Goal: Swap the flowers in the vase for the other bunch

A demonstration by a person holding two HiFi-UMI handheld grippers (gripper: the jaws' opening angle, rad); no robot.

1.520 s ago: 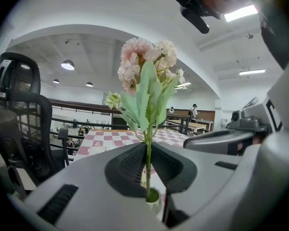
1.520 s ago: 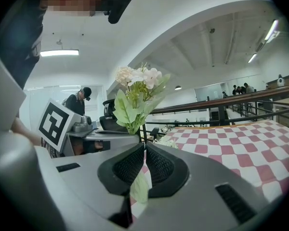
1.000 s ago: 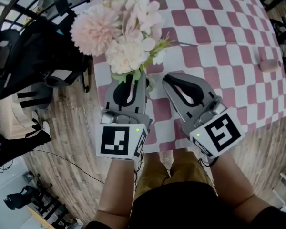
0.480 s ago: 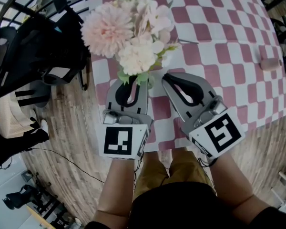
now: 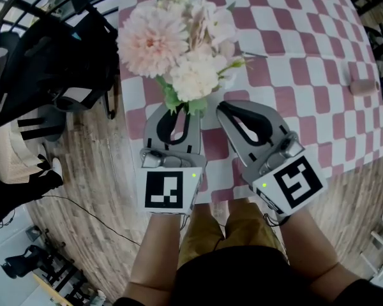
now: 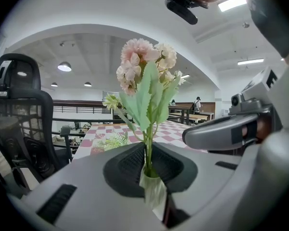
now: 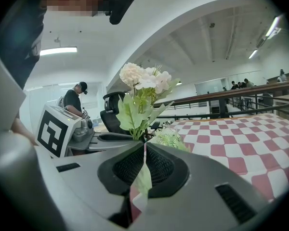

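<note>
The pink-and-cream bunch [image 5: 175, 43] is held upright by its stem at the near edge of the checked table [image 5: 293, 37], between the opening jaws of the left gripper [image 5: 177, 108], with the right gripper [image 5: 225, 106] closed on nothing beside it; release is best delayed until the stem is supported.

Checked surface with two small things lying on it

The surface [image 5: 293, 18] is covered out to its left and near edges by a pink-and-white checked cloth [image 5: 319, 62], which lies flat. A small pinkish-brown roll [image 5: 361, 87] lies on its side close to the right edge; what it is cannot be told. A leafy green sprig [image 6: 111, 141] lies on the cloth close to the left edge, towards the near-left corner, well apart from the roll.
</note>
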